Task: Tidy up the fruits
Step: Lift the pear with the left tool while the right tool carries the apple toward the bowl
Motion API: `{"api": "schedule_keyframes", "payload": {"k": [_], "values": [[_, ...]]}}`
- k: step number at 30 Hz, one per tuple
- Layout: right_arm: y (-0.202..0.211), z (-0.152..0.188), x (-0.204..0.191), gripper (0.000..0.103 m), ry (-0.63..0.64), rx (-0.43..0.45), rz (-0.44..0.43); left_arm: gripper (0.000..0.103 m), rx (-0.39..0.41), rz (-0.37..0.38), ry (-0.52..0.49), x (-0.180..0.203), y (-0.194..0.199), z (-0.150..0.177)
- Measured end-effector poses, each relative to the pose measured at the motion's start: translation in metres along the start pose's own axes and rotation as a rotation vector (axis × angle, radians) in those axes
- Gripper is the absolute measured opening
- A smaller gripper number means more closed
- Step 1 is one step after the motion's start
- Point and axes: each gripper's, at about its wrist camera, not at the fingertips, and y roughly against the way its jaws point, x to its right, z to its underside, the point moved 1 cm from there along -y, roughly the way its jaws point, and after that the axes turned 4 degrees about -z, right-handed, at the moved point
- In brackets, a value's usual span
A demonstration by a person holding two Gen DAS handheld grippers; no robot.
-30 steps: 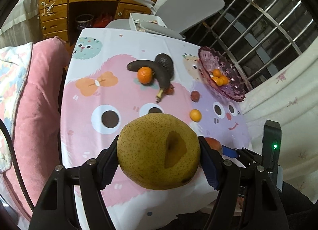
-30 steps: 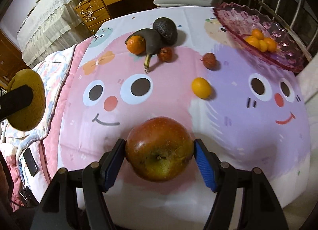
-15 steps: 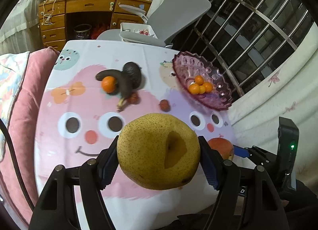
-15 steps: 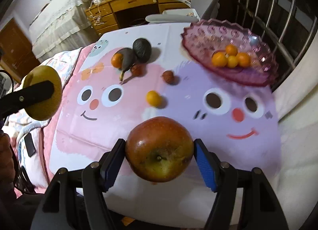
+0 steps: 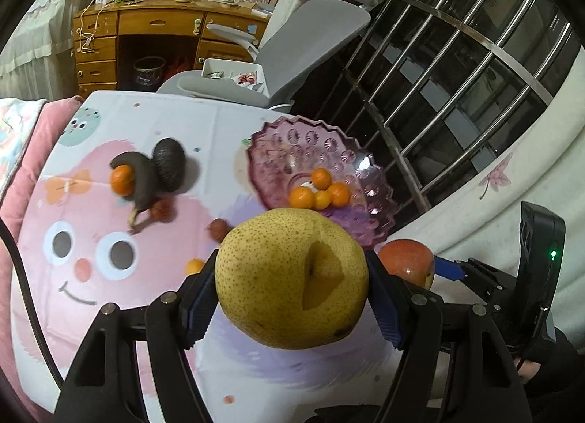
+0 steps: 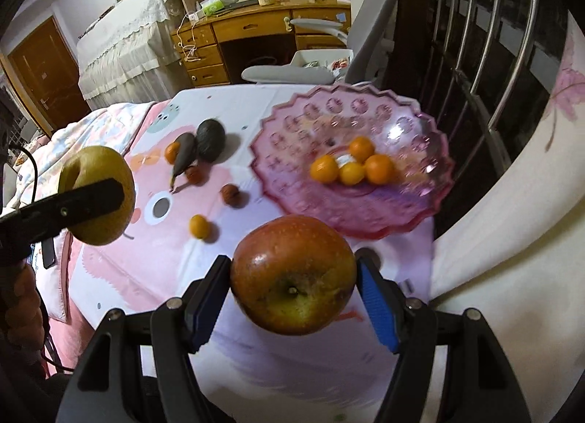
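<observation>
Both tools, carrying pear [image 5: 291,278] and apple [image 6: 293,274], have neared the bowl [image 6: 420,203].

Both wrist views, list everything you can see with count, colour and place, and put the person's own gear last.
pear: one, yellow speckled, held in the left tool
apple: one, red and green, held in the right tool
bowl: one, pink glass, far right on the tablecloth
small oranges in bowl: four, orange, clustered at its centre
loose oranges: two, orange, one mid-cloth, one by the banana
banana: one, blackened, far left of the cloth
avocado: one, dark, against the banana
small brown fruits: two, reddish brown, near the banana
tablecloth: one, pink cartoon print
office chair: one, grey, behind the table
desk: one, wooden, at the back
left tool: black, blue pads
right tool: black, blue pads
</observation>
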Motion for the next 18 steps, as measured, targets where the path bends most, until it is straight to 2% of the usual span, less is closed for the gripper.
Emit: {"api": "schedule_keyframes", "payload": {"k": [12, 18], "values": [[-0.021, -0.041, 0.069, 0.07, -0.008, -0.003, -0.008, 0.072, -0.007, -0.057, -0.002, 0.046, -0.066, -0.037], [-0.052, -0.055, 0.089, 0.07, -0.001, -0.044, 0.021, 0.072, -0.079, -0.107, 0.0, 0.055, -0.116, -0.046]]}}
